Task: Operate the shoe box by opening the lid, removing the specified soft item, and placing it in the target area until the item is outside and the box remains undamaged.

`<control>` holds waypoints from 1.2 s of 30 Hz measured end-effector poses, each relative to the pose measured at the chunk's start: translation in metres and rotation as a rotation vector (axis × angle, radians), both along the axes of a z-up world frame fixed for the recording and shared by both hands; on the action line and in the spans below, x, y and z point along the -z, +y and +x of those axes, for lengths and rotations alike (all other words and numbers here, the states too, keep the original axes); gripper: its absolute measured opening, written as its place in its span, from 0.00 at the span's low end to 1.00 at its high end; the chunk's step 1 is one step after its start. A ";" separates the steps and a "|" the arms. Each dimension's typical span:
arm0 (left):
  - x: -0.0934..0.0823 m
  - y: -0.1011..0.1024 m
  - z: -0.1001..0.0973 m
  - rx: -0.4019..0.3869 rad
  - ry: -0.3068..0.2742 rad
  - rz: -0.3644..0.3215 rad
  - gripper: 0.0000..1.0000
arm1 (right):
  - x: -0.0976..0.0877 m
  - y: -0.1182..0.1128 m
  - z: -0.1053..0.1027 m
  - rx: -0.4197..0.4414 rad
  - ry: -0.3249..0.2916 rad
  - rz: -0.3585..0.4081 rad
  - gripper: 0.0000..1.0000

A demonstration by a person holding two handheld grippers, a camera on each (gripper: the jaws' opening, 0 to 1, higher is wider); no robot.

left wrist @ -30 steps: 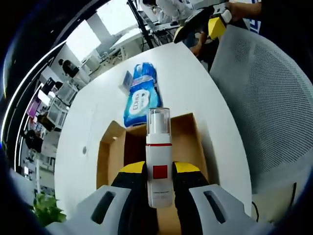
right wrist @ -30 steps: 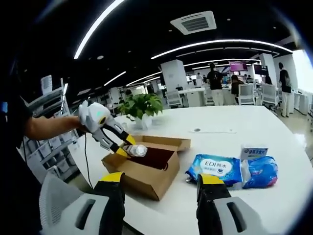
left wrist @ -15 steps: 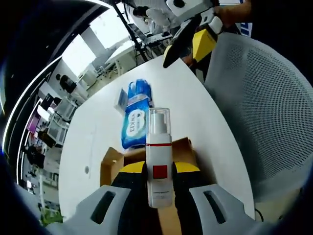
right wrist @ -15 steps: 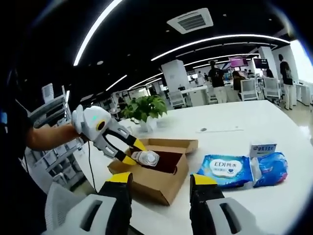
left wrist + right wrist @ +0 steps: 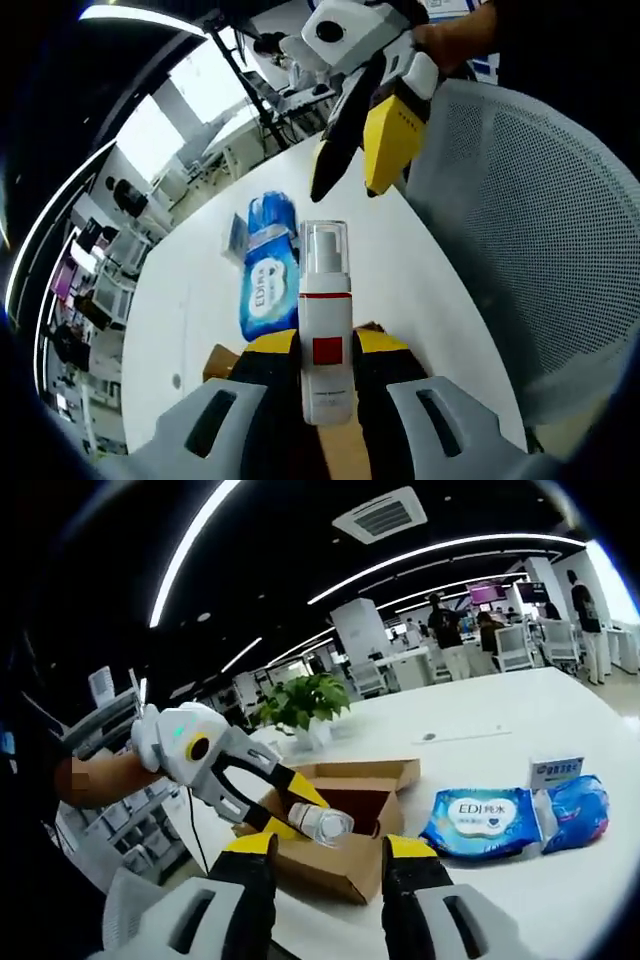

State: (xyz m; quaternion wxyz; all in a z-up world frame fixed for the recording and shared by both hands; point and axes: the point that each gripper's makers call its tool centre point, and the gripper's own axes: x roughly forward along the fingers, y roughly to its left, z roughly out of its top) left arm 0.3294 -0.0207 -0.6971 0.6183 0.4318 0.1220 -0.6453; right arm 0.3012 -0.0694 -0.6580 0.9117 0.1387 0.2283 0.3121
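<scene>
Pretty bright overall: long ceiling light strips (image 5: 420,555) and blown-out windows (image 5: 150,130) do the lighting. The white desk (image 5: 500,710) glares a bit toward its far edge. Heavy fisheye bending at the edges, background soft, faint shadows only.

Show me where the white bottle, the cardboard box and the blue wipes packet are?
White bottle (image 5: 325,340): left gripper view, its body.
Cardboard box (image 5: 335,868): right gripper view, front wall.
Blue wipes packet (image 5: 478,822): right gripper view, label face.

Bottle (image 5: 322,824) above open box (image 5: 345,810) on table (image 5: 480,720), wipes pack (image 5: 478,820) beside.
</scene>
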 end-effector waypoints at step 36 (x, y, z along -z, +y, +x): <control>-0.007 -0.024 -0.020 0.175 -0.115 -0.049 0.19 | 0.017 0.010 0.001 0.003 0.186 0.168 0.18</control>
